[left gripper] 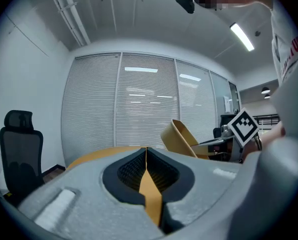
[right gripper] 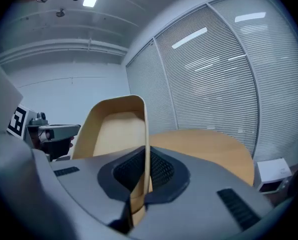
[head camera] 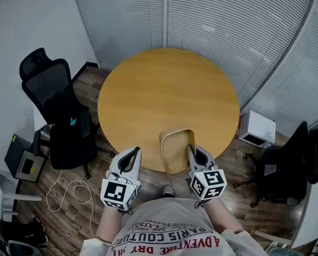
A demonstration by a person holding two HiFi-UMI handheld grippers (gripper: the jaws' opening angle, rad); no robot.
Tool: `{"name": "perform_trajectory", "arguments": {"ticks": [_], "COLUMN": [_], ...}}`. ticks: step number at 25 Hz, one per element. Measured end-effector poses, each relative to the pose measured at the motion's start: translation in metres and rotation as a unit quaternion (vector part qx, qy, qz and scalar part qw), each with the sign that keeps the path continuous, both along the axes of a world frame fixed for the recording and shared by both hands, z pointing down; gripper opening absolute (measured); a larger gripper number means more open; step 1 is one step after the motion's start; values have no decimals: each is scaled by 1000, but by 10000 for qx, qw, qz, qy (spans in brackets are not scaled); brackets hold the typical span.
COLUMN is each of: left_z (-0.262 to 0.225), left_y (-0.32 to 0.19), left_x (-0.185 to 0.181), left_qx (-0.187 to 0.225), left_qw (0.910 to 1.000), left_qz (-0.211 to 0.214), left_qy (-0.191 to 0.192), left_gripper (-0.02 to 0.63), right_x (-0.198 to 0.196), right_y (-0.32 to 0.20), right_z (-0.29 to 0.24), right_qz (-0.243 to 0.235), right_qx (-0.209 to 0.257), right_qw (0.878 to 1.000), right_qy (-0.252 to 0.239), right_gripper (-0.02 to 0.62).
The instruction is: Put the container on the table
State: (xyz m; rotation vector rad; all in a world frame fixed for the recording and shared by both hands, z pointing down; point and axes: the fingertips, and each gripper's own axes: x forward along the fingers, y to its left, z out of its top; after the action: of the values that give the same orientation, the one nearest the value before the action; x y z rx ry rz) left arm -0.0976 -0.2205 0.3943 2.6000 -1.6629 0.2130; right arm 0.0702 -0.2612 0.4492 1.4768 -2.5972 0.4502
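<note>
**Container held at the near rim of a round table**

The right gripper [head camera: 189, 148] is clamped on one thin side wall of a tan, rounded-corner container [head camera: 174, 148]. In the right gripper view the wall runs straight up between the dark ribbed pads, and the container's hollow opens to that gripper's left. The container hangs tilted at the near rim of the table; whether it touches the top cannot be told.

The left gripper [head camera: 136, 150] is just to the left of the container and apart from it. Its jaws are pressed together at the tips and carry nothing.

Ahead of both grippers spreads a round wooden table [head camera: 166, 95] with a bare, smooth top. Beyond its far side, grey slatted blinds [head camera: 228, 20] cover a curved glass wall.

To the left of the left gripper stands a black office chair [head camera: 57, 105] with a headrest. Near it, a black box [head camera: 25, 161] and a loose white cable [head camera: 76, 193] lie on the wood plank floor [head camera: 68, 217]. To the right of the right gripper are a white box [head camera: 257, 128] and a second dark chair [head camera: 286, 169]. Strip lights [left gripper: 241, 36] run along the ceiling.
</note>
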Motion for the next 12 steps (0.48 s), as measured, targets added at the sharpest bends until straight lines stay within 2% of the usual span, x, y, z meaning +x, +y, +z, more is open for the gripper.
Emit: {"name": "perform_trajectory", "arguments": {"ticks": [6, 12], "left_z": [9, 27], "left_y": [-57, -96], "left_x": [17, 18], "left_qx": [-147, -347], "left_qw": [9999, 9994], "left_qz": [-81, -74], "left_qy": [5, -21], "left_gripper": [12, 12], "right_x": [20, 22], "right_y": [-62, -101], "right_z": [7, 24], "right_qz": [-44, -58], "right_qx": [-115, -275], "right_qw": [9999, 9996], "right_qy": [12, 87], "right_gripper": [11, 11]}}
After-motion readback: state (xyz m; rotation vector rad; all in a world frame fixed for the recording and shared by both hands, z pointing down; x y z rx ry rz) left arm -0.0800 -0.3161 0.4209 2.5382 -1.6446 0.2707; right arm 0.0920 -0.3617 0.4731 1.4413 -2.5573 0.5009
